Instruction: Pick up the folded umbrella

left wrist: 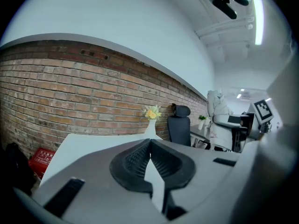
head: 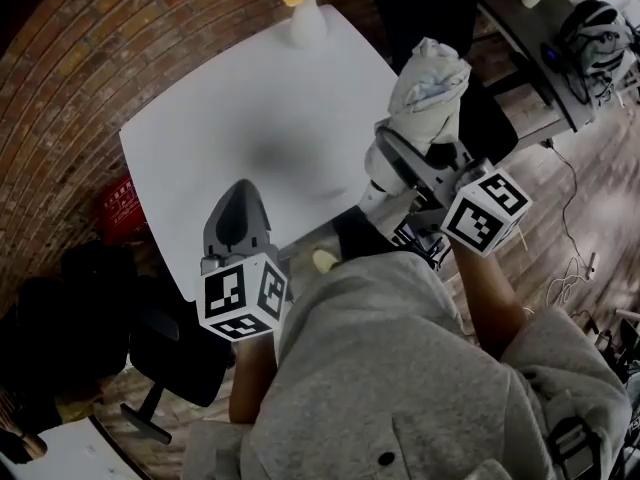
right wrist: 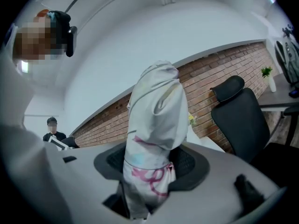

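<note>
White crumpled fabric, the folded umbrella (right wrist: pixel 156 106) is clamped by ribbed black pads of the right gripper (right wrist: pixel 152 154); left gripper (left wrist: pixel 149 142) is pinched shut.

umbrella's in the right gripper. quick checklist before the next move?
1. Grip: right gripper pads press both sides of the folded umbrella: ok.
2. Lift: umbrella held clear of the table: ok.
3. Umbrella fastened shut: cannot tell.
4. Spare hand: left gripper has its jaws together with nothing between them: ok.
5. Surroundings: vase upright at the table's far corner, apart from both grippers: ok.
</note>
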The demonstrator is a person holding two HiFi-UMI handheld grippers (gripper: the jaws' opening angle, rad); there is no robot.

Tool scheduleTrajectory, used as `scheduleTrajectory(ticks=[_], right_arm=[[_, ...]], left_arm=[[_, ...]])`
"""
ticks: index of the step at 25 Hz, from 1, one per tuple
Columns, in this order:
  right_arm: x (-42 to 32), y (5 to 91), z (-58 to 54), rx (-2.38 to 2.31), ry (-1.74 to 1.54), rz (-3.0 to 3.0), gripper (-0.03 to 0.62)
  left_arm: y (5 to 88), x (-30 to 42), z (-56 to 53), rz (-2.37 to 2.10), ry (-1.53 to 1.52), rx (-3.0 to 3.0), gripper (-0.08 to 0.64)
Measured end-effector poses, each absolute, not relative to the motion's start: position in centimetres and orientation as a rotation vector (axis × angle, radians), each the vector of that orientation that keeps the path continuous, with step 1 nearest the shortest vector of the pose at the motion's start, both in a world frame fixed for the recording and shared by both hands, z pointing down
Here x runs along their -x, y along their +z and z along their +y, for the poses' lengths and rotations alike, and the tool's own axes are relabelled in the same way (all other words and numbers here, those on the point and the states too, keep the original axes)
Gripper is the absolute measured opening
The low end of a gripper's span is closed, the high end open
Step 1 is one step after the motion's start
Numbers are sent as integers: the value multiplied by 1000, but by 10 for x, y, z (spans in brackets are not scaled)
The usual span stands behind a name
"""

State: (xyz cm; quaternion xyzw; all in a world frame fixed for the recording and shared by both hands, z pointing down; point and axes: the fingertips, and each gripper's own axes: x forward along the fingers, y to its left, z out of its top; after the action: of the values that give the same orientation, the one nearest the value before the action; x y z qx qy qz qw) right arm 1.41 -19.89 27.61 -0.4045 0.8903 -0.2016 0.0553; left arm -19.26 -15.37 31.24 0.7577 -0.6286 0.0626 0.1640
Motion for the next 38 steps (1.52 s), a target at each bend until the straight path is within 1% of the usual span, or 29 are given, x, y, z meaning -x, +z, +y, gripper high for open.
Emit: scheduleTrajectory(ticks=[8, 26, 38], right_arm=[[-6, 254, -187, 1175, -544, 2681, 233], [-6, 255, -187, 1146, -555, 2702, 235], [-106, 245, -142, 1110, -515, 2683, 233]], left_arm=[[309, 208, -144, -1811, 178, -2124, 14], [310, 206, -137, -1826, 190, -2084, 14], [303, 103, -85, -1851, 199, -2073, 15]])
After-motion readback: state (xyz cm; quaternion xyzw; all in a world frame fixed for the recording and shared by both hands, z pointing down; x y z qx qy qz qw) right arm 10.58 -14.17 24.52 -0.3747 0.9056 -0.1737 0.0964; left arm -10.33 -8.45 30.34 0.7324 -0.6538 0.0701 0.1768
